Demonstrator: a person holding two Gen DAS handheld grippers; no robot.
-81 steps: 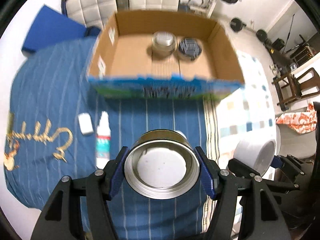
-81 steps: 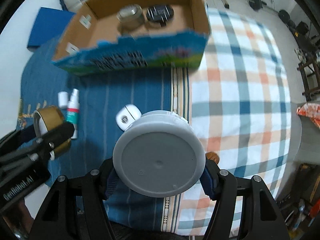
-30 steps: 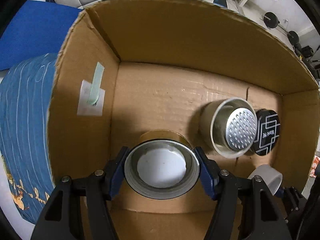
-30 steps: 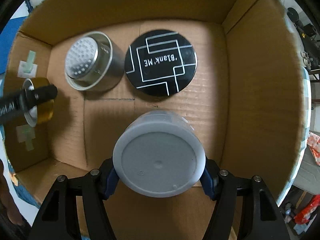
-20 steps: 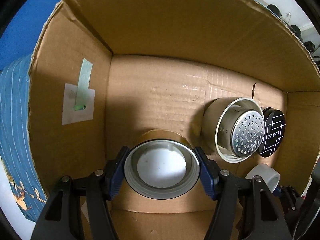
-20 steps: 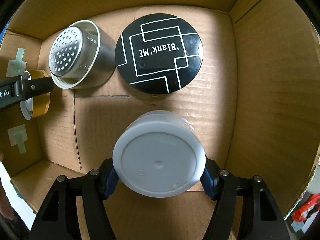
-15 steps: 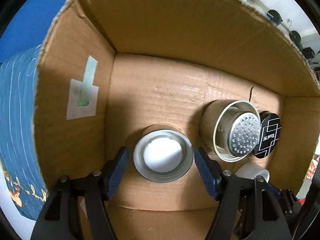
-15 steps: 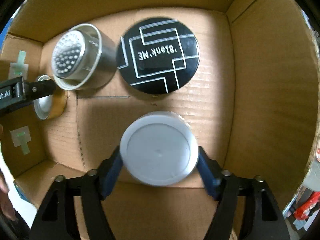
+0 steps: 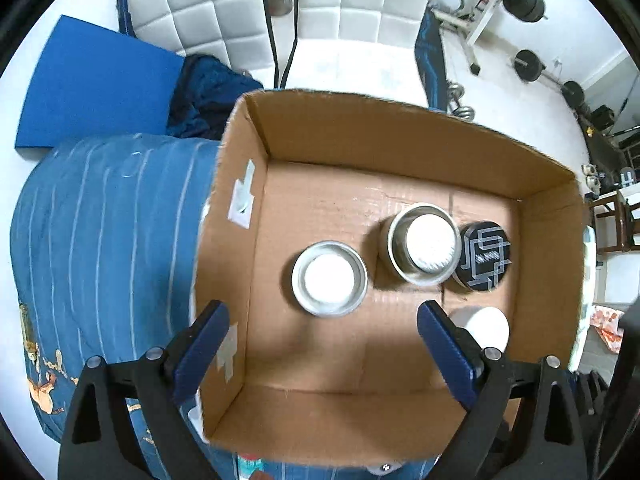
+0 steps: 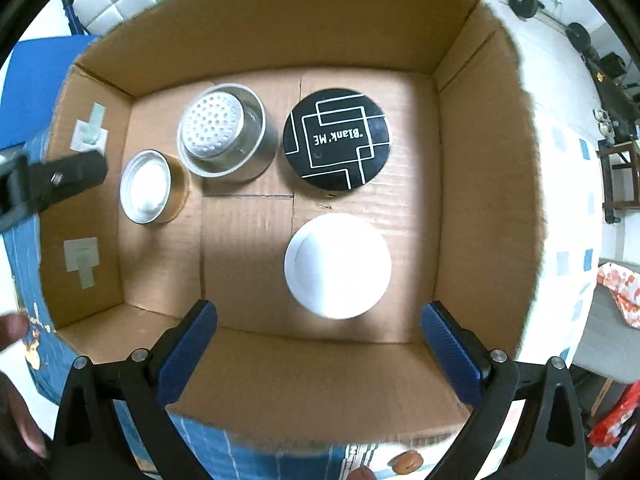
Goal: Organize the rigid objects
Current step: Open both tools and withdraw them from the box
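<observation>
right wrist: both jaws opening, empty, above corrugated cardboard box (image 10: 480, 184) holding round tins.

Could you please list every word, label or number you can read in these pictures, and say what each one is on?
"Blank.ME": white letters on the black round lid in the cardboard box, upside down in the right wrist view; the mark between the words is unclear.
Same lid in the left wrist view: too blurred to read.
Paper labels on the box wall: no legible text.

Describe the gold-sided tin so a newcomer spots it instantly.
Look inside the open cardboard box, along its left wall. The gold-sided tin stands there, left of the perforated steel cup; it alone has a gold side and is the smallest round item.
</observation>
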